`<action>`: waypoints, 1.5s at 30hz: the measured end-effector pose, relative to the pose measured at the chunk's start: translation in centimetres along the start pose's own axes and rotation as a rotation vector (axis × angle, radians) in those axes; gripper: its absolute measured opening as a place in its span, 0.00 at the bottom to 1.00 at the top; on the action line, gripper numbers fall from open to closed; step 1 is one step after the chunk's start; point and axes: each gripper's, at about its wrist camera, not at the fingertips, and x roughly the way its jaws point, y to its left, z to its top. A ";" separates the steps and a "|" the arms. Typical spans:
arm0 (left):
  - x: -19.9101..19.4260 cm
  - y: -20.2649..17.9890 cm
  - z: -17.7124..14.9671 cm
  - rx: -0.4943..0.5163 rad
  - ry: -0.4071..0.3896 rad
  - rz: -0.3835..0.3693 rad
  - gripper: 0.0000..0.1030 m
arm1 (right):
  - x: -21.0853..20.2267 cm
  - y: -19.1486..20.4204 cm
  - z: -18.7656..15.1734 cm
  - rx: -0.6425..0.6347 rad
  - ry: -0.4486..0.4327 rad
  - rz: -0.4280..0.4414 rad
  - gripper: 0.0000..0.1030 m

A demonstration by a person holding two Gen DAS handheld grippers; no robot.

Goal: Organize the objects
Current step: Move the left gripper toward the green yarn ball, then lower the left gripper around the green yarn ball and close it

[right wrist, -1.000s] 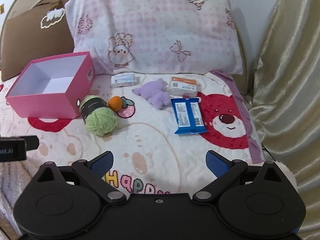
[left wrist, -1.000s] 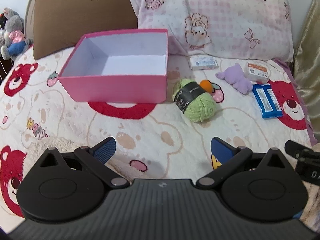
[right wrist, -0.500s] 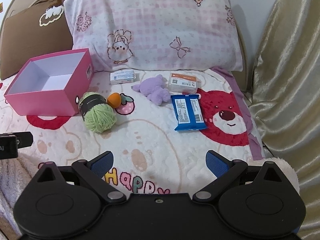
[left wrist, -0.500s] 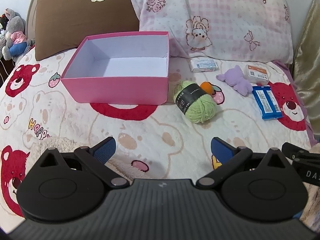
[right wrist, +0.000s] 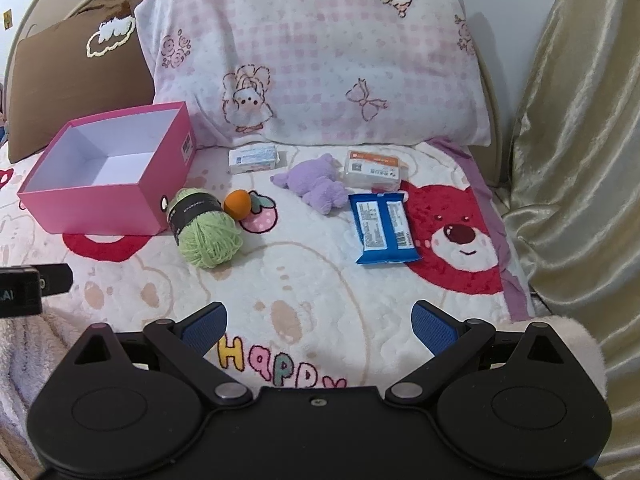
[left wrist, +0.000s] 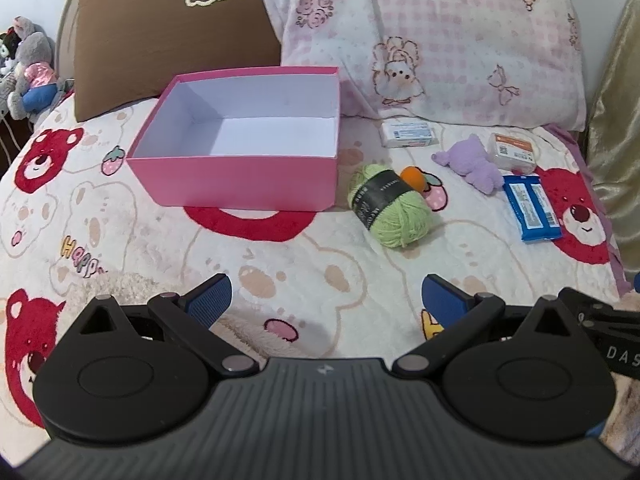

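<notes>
An empty pink box (left wrist: 240,178) (right wrist: 100,208) with a white inside stands on the bear-print blanket. Right of it lie a green yarn ball (left wrist: 390,208) (right wrist: 206,232), a small orange ball (left wrist: 414,176) (right wrist: 237,204), a purple plush (left wrist: 474,162) (right wrist: 316,184), a blue packet (left wrist: 530,206) (right wrist: 384,228), a white box (left wrist: 408,134) (right wrist: 254,158) and an orange-topped pack (left wrist: 514,152) (right wrist: 372,168). My left gripper (left wrist: 326,296) and right gripper (right wrist: 318,324) hang open over the near blanket, holding nothing.
A brown cushion (left wrist: 168,40) and a pink checked pillow (left wrist: 432,40) (right wrist: 316,56) line the headboard. A gold curtain (right wrist: 576,140) borders the right side. Stuffed toys (left wrist: 28,76) sit at the far left. The other gripper's body shows at each frame edge.
Both cameras have drawn slightly back and up, so the box and items sit a little lower in view. Nothing on the bed has moved; both grippers stay open.
</notes>
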 end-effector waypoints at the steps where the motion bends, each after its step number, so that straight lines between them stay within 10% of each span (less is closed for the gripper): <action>1: -0.2 0.0 0.1 -0.001 -0.005 0.008 1.00 | 0.1 0.0 0.0 0.002 0.004 0.003 0.97; 22: 0.5 -1.6 6.9 0.133 0.064 -0.044 1.00 | 2.4 -0.1 5.1 -0.117 0.085 0.154 0.97; 30: 1.5 -2.8 11.6 0.152 0.007 -0.086 1.00 | 3.5 -0.3 7.4 -0.201 -0.045 0.470 0.98; 40: 7.4 -3.6 12.7 0.063 0.003 -0.106 1.00 | 7.0 2.8 8.8 -0.346 -0.153 0.567 0.97; 45: 10.3 -2.8 12.0 0.028 0.034 -0.090 1.00 | 9.8 2.4 8.7 -0.223 -0.166 0.613 0.97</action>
